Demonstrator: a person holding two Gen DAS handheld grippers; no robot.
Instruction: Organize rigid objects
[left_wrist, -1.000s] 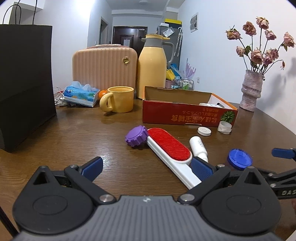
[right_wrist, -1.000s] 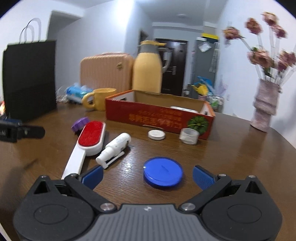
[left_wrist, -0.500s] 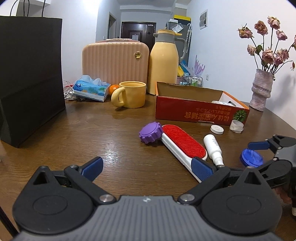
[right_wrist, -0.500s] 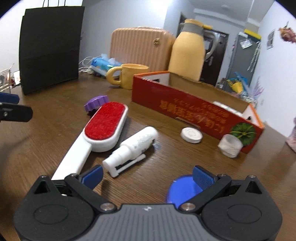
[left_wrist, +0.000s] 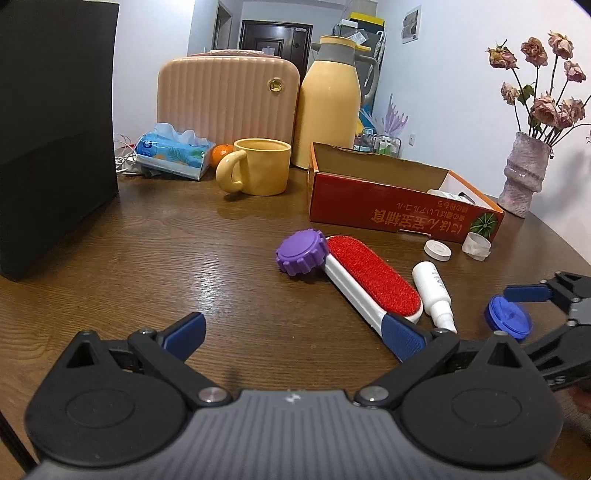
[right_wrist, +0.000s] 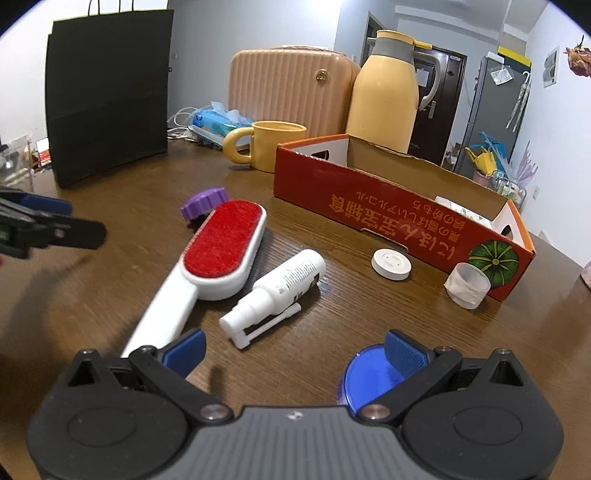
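A red and white lint brush (left_wrist: 369, 284) (right_wrist: 221, 251) lies on the wooden table beside a purple lid (left_wrist: 302, 251) (right_wrist: 203, 202), a white spray bottle (left_wrist: 434, 291) (right_wrist: 275, 291), a white cap (right_wrist: 390, 263), a clear cap (right_wrist: 467, 285) and a blue lid (left_wrist: 509, 320) (right_wrist: 369, 376). The red cardboard box (left_wrist: 402, 218) (right_wrist: 388, 210) stands behind them. My left gripper (left_wrist: 295, 332) is open and empty, short of the brush. My right gripper (right_wrist: 295, 349) is open, its right finger over the blue lid's edge.
A yellow mug (left_wrist: 258, 171), yellow thermos (left_wrist: 328, 99), peach case (left_wrist: 227, 99), tissue pack (left_wrist: 173, 149) and an orange (left_wrist: 221, 153) stand at the back. A black paper bag (left_wrist: 55, 129) is at the left. A vase of dried roses (left_wrist: 522, 173) is at the right.
My right gripper has swung left and moved forward, so the blue lid slid from between its fingers to under the right finger. My left gripper turned slightly left.
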